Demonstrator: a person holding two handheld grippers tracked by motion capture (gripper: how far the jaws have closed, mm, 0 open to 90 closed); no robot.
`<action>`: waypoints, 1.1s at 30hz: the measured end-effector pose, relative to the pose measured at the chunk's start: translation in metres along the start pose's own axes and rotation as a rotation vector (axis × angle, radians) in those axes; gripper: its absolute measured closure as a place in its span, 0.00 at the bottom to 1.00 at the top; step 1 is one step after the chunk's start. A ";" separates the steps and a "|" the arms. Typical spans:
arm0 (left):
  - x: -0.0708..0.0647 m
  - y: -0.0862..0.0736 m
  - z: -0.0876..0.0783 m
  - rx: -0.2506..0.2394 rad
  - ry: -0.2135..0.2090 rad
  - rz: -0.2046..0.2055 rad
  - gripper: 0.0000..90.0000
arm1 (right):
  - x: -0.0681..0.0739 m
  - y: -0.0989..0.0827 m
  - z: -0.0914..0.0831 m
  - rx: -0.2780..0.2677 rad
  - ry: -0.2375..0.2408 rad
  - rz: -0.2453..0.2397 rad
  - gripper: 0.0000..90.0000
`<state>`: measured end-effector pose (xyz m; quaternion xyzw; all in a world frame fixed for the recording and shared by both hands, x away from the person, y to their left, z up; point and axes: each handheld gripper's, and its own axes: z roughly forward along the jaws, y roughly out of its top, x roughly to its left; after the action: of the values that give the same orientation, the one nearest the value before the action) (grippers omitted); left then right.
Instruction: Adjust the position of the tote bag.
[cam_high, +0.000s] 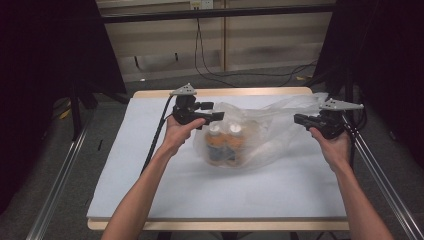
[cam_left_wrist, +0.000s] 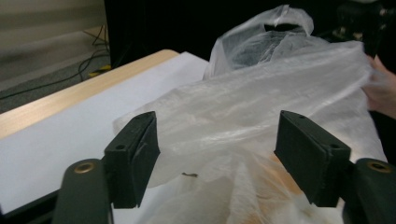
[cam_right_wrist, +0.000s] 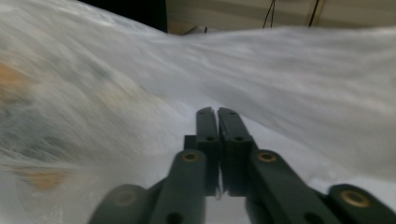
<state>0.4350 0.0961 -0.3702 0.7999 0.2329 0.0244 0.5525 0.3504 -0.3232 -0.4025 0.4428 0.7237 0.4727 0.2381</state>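
Note:
A clear plastic bag lies on the white table cover with two white-capped orange bottles standing inside it. My left gripper is at the bag's upper left with its jaws wide apart. In the left gripper view the crumpled film sits between the two pads of my left gripper without being pressed. My right gripper is at the bag's right end, where the film is drawn up toward it. In the right gripper view my right gripper has its jaws closed together against the film.
The cover lies on a wooden table whose far edge shows behind the bag. Metal rails run along both sides of the table. Cables lie on the floor beyond it. Both of the person's forearms reach in from the near side.

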 end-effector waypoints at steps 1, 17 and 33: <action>-0.001 -0.001 0.001 0.020 0.014 0.004 0.31 | 0.000 0.000 0.000 -0.004 0.006 0.003 1.00; 0.002 0.001 0.000 0.020 0.003 0.010 1.00 | 0.005 -0.003 -0.012 0.000 0.008 -0.025 0.85; 0.007 0.004 -0.038 -0.044 0.029 0.013 1.00 | -0.018 -0.019 -0.032 0.025 -0.117 0.021 0.28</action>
<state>0.4316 0.1308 -0.3539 0.7887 0.2351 0.0449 0.5663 0.3271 -0.3567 -0.4064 0.4803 0.7097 0.4394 0.2693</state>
